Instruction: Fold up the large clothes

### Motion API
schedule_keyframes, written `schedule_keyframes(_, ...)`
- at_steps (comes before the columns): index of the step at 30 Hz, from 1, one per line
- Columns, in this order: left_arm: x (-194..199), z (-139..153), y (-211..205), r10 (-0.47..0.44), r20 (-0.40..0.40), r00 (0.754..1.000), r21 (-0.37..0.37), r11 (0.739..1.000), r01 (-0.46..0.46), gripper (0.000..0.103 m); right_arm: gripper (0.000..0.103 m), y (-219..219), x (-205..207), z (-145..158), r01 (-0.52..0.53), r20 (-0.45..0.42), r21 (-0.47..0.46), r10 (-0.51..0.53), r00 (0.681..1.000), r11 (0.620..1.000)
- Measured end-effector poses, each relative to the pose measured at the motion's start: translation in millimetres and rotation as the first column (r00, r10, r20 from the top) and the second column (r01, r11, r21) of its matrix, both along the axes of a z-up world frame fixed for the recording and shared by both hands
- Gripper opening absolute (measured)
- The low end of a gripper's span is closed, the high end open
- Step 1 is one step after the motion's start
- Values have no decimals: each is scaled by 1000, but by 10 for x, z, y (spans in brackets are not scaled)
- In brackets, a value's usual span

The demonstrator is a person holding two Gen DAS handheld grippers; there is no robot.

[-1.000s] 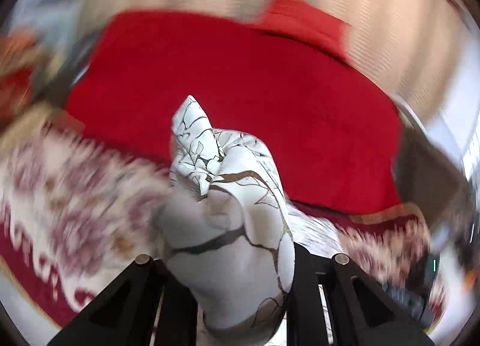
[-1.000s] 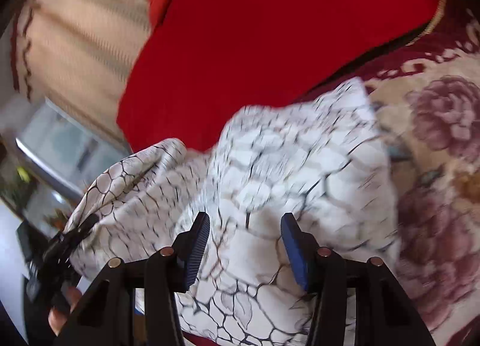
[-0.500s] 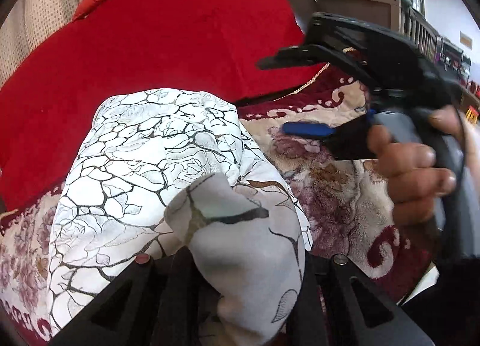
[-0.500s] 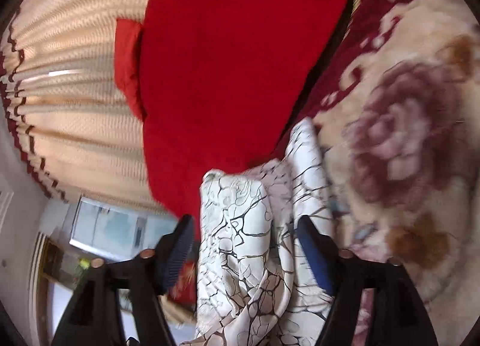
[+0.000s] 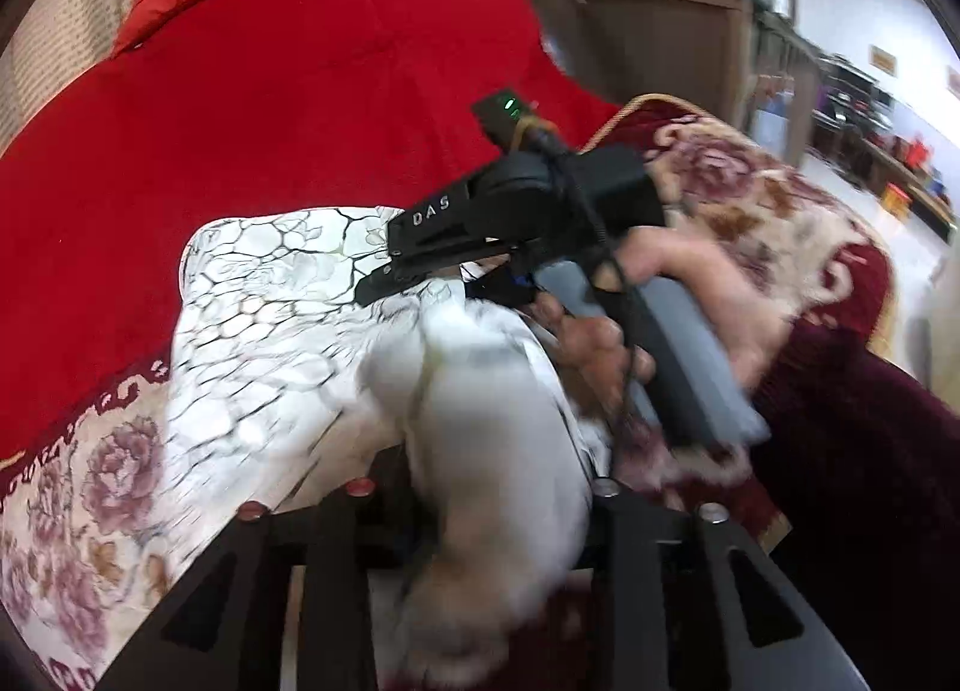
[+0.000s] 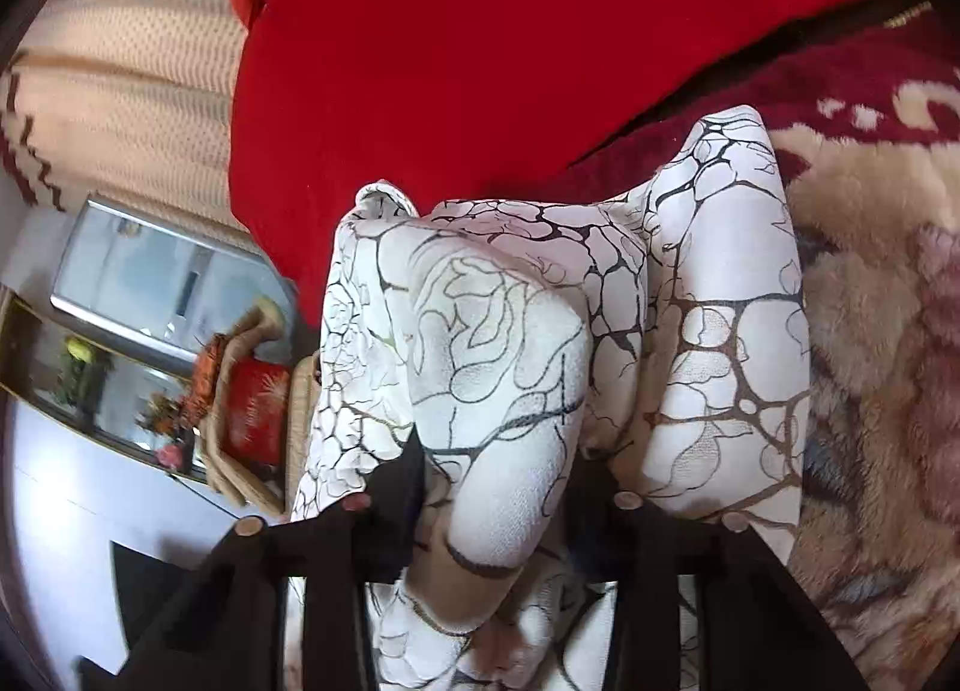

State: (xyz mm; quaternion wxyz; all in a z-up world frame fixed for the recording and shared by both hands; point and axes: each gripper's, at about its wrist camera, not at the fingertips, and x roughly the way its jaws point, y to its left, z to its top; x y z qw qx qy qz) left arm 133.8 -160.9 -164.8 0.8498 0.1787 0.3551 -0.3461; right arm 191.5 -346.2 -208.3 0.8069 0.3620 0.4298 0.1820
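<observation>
The left gripper (image 5: 486,487), which had pinched a bunched fold of the white crackle-print garment (image 5: 270,331), is now opening, with cloth between its jaws. The right gripper (image 6: 498,487) is closing on another fold beside the red cushion (image 6: 480,43). This looks like a handover of the grip partway through folding.

text: "DAS" | on: right gripper (image 5: 420,265), black side of its body | white letters

Left gripper (image 5: 480,487) pointed steeply down, jaws opening. Right gripper (image 6: 498,487) angled down beside it, jaws closing, gripped by right hand (image 5: 606,343).
</observation>
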Motion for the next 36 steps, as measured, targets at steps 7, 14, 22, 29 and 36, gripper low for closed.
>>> schedule_keyframes(7, -94, 489, 1028, 61, 83, 995, -113, 992, -51, 75, 36, 27, -132, 12, 45, 21, -12, -45, 999, 999)
schedule_keyframes(14, 862, -123, 1591, 248, -160, 955, -200, 940, -278, 83, 58, 24, -192, 116, 85, 11, -24, -85, 996, 996)
schedule_keyframes(22, 1005, -672, 1243, 134, -354, 925, -319, 913, -254, 83, 20, 297, -285, 382, 47, 130, -169, -25, 991, 985)
schedule_keyframes(29, 826, -284, 519, 85, -215, 973, -282, 949, -145, 83, 14, 115, -598, 1052, 178, 334, -212, -100, 937, 961)
schedule_keyframes(36, 708, -208, -251, 66, -76, 995, -153, 985, -77, 88, 14, -742, -515, 596, 344, 221, -230, -295, 929, 910)
